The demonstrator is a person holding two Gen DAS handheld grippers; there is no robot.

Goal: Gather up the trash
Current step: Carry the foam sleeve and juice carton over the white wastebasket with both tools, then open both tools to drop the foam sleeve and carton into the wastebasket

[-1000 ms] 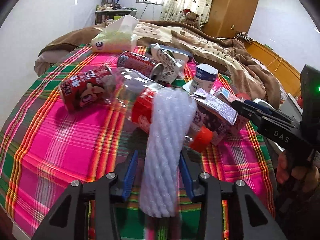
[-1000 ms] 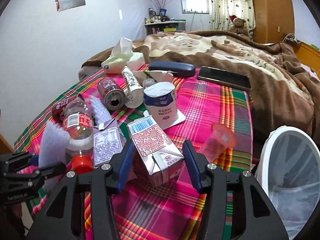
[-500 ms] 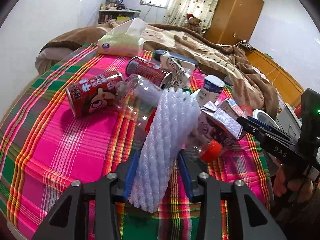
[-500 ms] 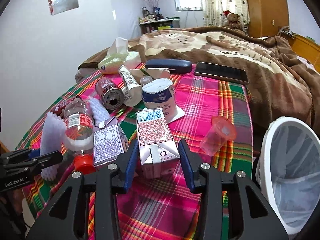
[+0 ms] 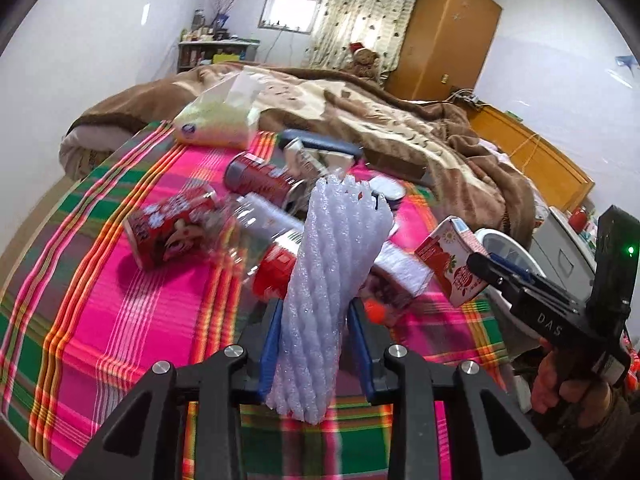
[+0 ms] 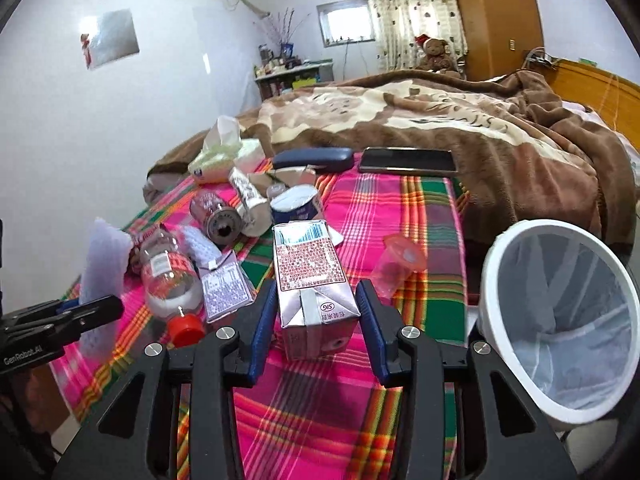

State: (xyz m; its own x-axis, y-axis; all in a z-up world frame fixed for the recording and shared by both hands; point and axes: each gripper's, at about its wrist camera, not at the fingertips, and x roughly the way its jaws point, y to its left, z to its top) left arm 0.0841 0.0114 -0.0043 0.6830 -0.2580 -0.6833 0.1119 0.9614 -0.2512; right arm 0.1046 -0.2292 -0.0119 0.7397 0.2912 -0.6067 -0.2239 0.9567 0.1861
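My left gripper [image 5: 316, 344] is shut on a white foam fruit net [image 5: 328, 280] and holds it upright above the plaid cloth [image 5: 120, 300]. It also shows in the right wrist view [image 6: 102, 264]. My right gripper [image 6: 316, 320] is shut on a red and silver drink carton [image 6: 310, 272], lifted off the cloth; the carton shows in the left wrist view [image 5: 450, 260]. A clear bottle with a red cap [image 6: 168, 280], a purple carton [image 6: 226, 288], two red cans [image 5: 172, 232] [image 6: 216, 216] and a yoghurt cup [image 6: 296, 206] lie on the cloth.
A white bin with a clear liner [image 6: 560, 320] stands at the bed's right edge. A pink plastic cup [image 6: 400, 260], a phone [image 6: 408, 160], a dark case [image 6: 312, 158] and a tissue pack [image 5: 220, 120] lie on the bed. A brown blanket [image 6: 480, 120] lies behind.
My left gripper has lifted the foam net higher. My right gripper has closed on the drink carton and raised it off the cloth.
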